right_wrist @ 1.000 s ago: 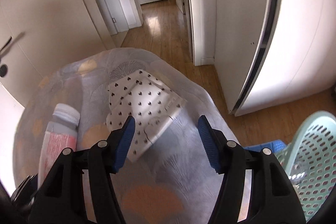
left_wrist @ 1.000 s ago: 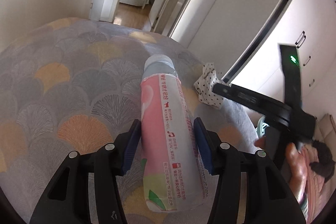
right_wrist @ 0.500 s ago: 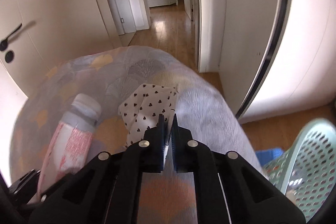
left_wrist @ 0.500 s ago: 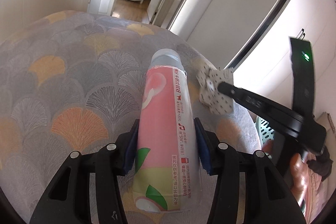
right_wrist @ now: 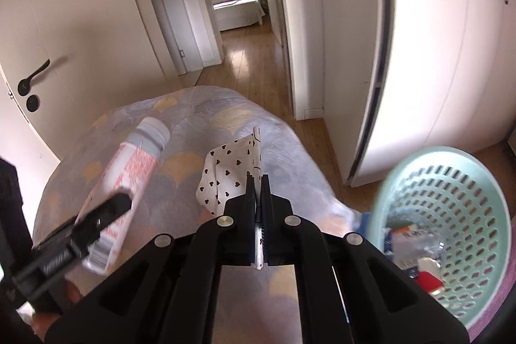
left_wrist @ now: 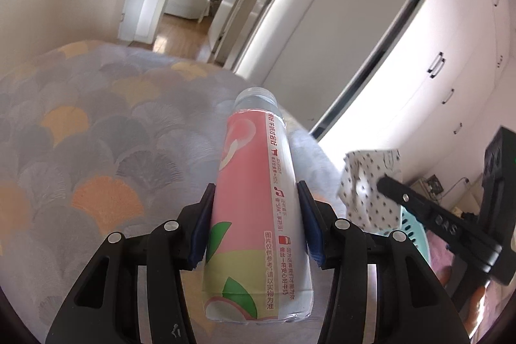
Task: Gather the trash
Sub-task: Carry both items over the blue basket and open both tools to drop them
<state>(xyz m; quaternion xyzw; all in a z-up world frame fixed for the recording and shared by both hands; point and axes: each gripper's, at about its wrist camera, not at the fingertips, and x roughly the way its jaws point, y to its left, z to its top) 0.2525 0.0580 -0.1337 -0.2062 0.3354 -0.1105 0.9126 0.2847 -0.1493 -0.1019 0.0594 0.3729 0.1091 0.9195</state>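
Note:
My left gripper (left_wrist: 254, 208) is shut on a pink-labelled plastic bottle (left_wrist: 258, 208) with a pale cap, held lifted above the patterned bed cover (left_wrist: 96, 134). The bottle also shows in the right wrist view (right_wrist: 129, 179). My right gripper (right_wrist: 257, 182) is shut on a white wrapper with black hearts (right_wrist: 230, 176), lifted off the bed; it also shows in the left wrist view (left_wrist: 364, 182). A mint green perforated basket (right_wrist: 451, 208) with several pieces of trash inside stands to the right on the floor.
The bed cover (right_wrist: 193, 124) has a grey and orange fan pattern. White wardrobe doors (right_wrist: 419, 37) stand on the right. A wooden floor hallway (right_wrist: 248, 63) leads away ahead. A white door with a black handle (right_wrist: 32, 79) is on the left.
My right gripper closed on the heart-patterned wrapper and lifted it toward the basket. My left gripper raised the bottle off the bed.

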